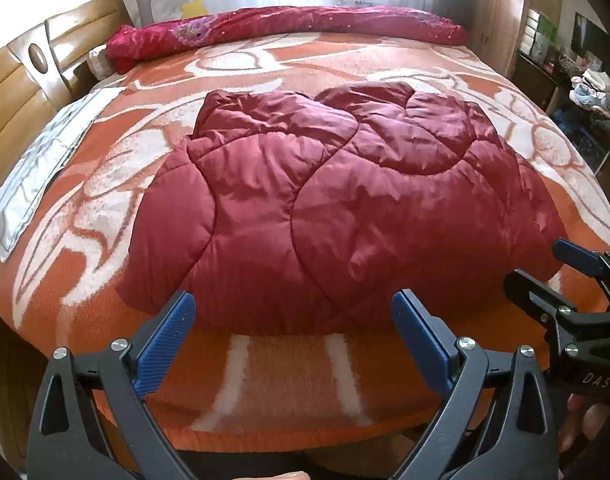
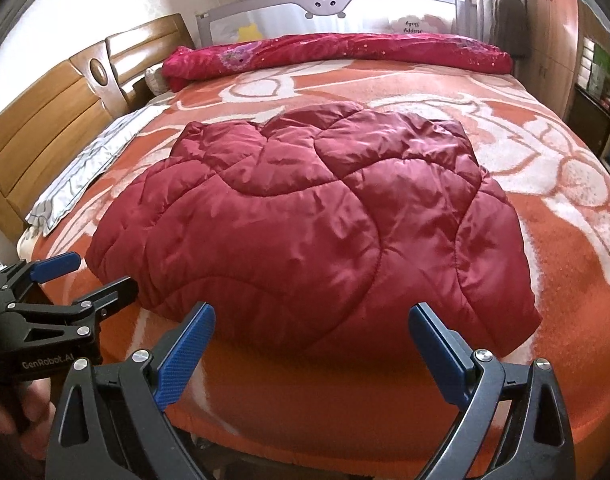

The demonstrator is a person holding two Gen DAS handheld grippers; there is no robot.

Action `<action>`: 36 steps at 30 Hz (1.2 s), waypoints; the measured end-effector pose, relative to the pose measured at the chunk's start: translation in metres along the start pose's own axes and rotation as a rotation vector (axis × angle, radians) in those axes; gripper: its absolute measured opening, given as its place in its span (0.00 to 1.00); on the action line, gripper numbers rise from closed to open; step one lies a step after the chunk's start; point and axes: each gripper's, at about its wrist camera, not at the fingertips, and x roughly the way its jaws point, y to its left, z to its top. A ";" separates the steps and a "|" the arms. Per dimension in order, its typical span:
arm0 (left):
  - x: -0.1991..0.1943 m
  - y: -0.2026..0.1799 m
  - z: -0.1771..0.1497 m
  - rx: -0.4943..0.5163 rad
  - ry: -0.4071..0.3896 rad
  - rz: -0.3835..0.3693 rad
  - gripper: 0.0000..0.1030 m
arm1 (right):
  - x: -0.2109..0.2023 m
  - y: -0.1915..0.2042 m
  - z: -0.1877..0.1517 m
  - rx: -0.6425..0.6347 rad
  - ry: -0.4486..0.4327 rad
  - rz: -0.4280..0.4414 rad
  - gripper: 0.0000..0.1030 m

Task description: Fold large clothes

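A dark red quilted padded garment (image 1: pixel 325 200) lies folded in a thick bundle on the orange and white bed blanket (image 1: pixel 285 384); it also shows in the right wrist view (image 2: pixel 313 232). My left gripper (image 1: pixel 293 344) is open and empty, hovering just short of the bundle's near edge. My right gripper (image 2: pixel 311 352) is open and empty, also just short of that edge. The right gripper shows at the right of the left wrist view (image 1: pixel 545 268); the left gripper shows at the left of the right wrist view (image 2: pixel 89 276).
A rolled red floral quilt (image 1: pixel 285 28) lies along the far side of the bed. A grey pillowcase (image 1: pixel 37 176) lies at the left by the wooden headboard (image 1: pixel 21 92). A cluttered shelf (image 1: pixel 585 92) stands at the right. A grey bed rail (image 2: pixel 325 4) stands behind.
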 end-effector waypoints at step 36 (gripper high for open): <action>-0.001 -0.004 0.005 0.001 -0.008 -0.007 0.96 | -0.001 -0.005 0.008 0.019 -0.006 -0.002 0.95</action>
